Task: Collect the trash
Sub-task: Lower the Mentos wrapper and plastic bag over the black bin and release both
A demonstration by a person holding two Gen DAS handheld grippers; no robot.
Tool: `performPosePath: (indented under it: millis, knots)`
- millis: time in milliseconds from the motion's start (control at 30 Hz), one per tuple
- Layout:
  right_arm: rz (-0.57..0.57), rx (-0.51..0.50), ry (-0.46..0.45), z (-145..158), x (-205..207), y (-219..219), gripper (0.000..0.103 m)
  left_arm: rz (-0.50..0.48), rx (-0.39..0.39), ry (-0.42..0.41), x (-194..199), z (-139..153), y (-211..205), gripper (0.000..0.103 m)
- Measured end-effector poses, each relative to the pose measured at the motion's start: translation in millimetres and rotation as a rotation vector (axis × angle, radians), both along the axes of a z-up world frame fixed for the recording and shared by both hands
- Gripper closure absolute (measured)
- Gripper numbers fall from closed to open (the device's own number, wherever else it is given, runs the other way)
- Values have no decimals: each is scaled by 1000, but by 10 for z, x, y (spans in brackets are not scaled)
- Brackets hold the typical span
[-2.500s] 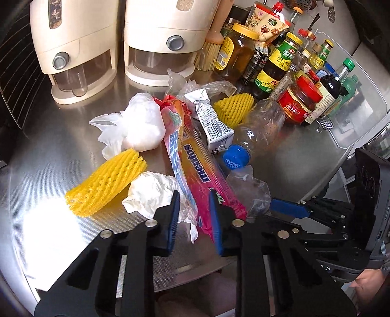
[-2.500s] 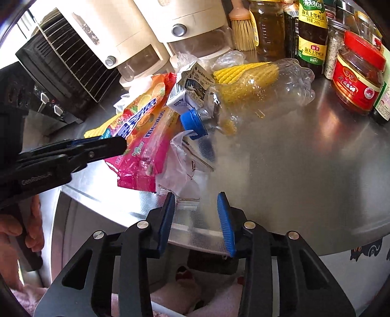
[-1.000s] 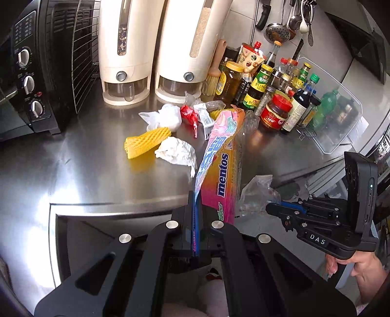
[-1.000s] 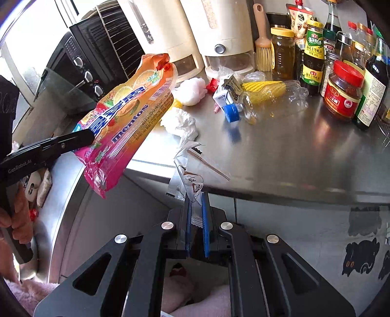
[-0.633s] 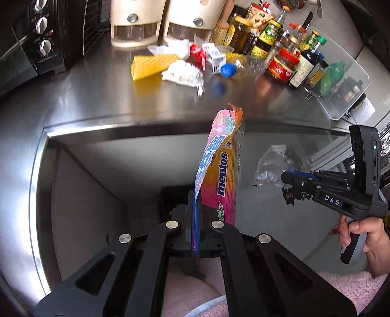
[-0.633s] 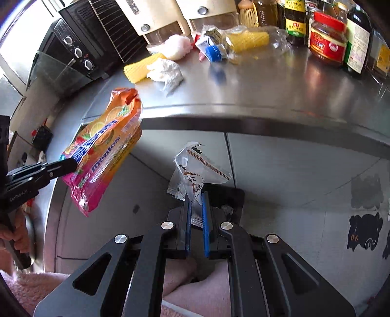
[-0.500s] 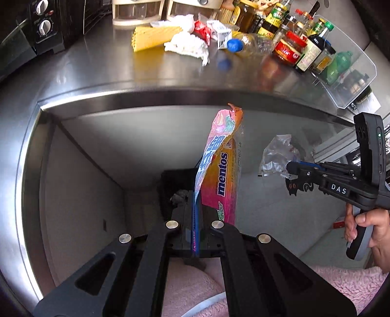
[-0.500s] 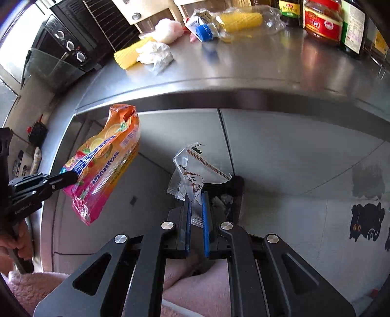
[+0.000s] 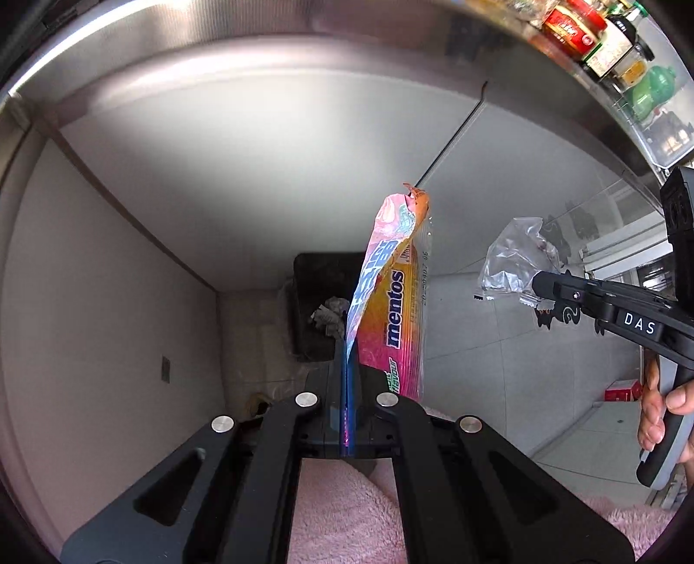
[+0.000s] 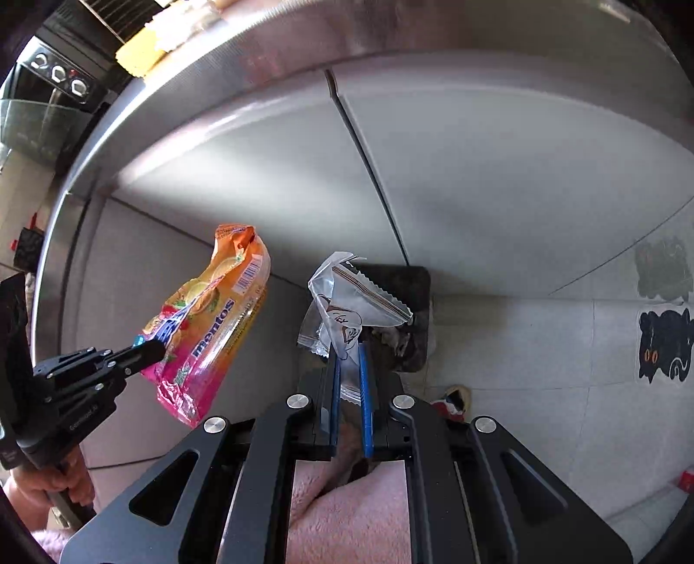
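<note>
Left gripper (image 9: 347,347) fingers clamp the Mentos bag (image 9: 390,303); right gripper (image 10: 349,360) fingers pinch a clear wrapper (image 10: 347,299). Below: black bin (image 9: 316,282), cabinet doors (image 10: 477,173), desk (image 9: 303,21) edge overhead.

Glossy plastic Mentos wrapper (image 9: 392,303), crinkled clear plastic bag (image 10: 347,303) — brushed steel counter edge (image 10: 260,56), fuzzy pink cloth (image 9: 342,512).
</note>
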State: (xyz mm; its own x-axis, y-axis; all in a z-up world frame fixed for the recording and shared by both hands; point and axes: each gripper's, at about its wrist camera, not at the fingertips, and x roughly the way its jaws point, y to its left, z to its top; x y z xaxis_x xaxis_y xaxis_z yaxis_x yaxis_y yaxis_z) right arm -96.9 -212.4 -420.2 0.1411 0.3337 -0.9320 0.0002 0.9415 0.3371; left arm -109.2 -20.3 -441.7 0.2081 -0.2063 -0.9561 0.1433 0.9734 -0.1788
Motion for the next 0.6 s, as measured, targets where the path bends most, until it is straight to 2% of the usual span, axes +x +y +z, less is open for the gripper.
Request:
performPosePath:
  millis: [600]
  knots:
    - [-97,43,168,-959,320,173,94,-10,23,112,320,-886,-232,103]
